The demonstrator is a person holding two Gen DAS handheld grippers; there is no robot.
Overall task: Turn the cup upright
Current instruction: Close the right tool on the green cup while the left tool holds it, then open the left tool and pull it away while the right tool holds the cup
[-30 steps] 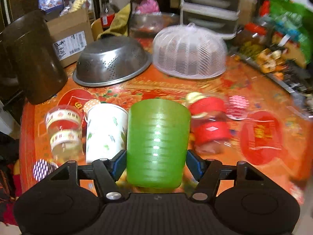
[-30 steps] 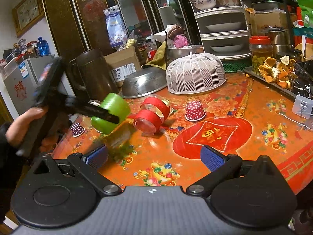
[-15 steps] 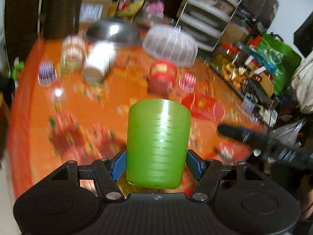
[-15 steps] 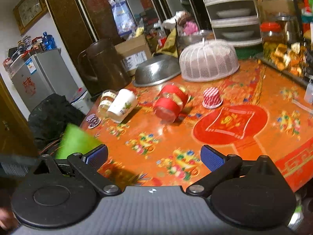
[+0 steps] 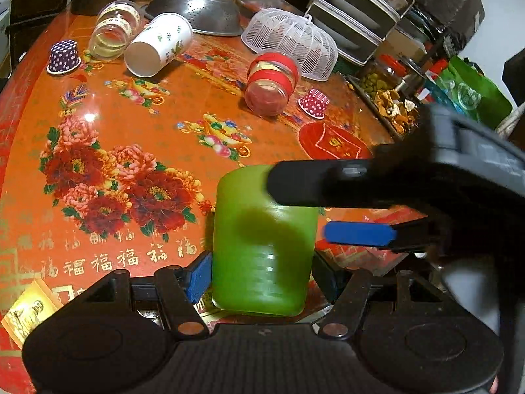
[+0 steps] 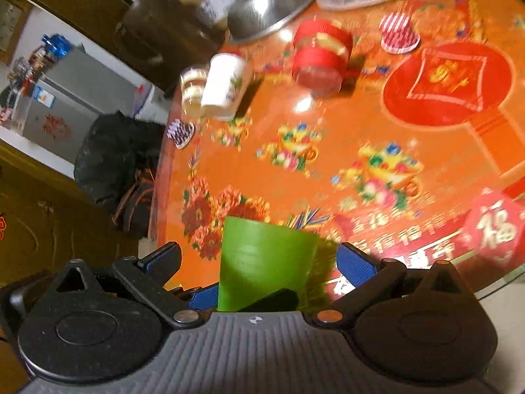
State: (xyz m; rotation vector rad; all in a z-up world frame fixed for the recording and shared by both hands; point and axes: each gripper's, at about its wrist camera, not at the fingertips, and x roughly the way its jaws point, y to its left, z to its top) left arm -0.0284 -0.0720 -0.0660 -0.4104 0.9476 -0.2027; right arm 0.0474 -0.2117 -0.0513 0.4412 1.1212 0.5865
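Observation:
A green plastic cup [image 5: 262, 249] is held in my left gripper [image 5: 261, 275], whose blue pads press its two sides, above the near part of the orange floral table [image 5: 131, 131]. My right gripper [image 6: 259, 259] is open and straddles the same cup [image 6: 262, 259] from the right. Its black finger and blue pad [image 5: 357, 233] lie across the cup in the left wrist view; whether they touch it I cannot tell.
On the table lie a white floral cup [image 5: 157, 49], a clear glass [image 5: 113, 29], a red-banded jar [image 5: 272, 85], two small dotted cups [image 5: 64, 57] [image 5: 313, 103], a steel colander [image 5: 197, 10] and a white mesh cover [image 5: 292, 42]. Shelves stand right.
The left gripper has carried the green cup back over the table's near edge. The right gripper has swung in and down so its open fingers now flank the cup.

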